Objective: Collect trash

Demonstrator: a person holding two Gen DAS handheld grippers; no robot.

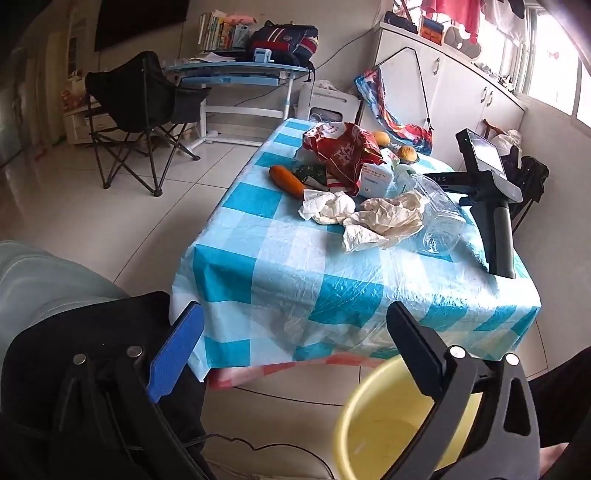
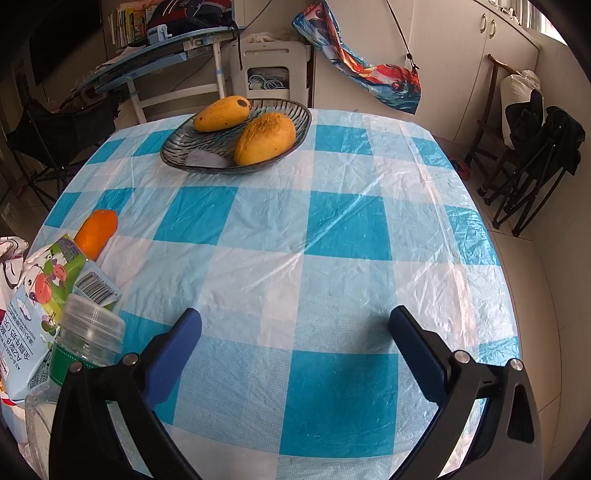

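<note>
Blue-and-white checked tablecloth [image 2: 332,229]; yellow bucket [image 1: 354,402]

Place: a lived-in room of a home, used for eating and study alike.
Worktop [image 2: 332,229]: covered with a blue-and-white checked plastic cloth; a glass fruit bowl [image 2: 295,122] with two mangoes [image 2: 266,138] is seen near its far edge.
Food clutter: a carrot [image 1: 286,181], a red snack bag [image 1: 343,155] and crumpled tissues [image 1: 369,218] are spread over the worktop's middle.
Floor: pale glossy tiles [image 1: 110,206], with a yellow bucket [image 1: 354,417] set by the worktop's near edge.
Furniture: a black folding camp chair [image 1: 136,110] and a blue-topped study desk [image 1: 236,74] carrying books [image 1: 212,31] and a backpack [image 1: 284,40].
Storage: white cupboards [image 1: 443,88] under a bright window [image 1: 554,66], where laundry [image 1: 458,11] is hung.
</note>
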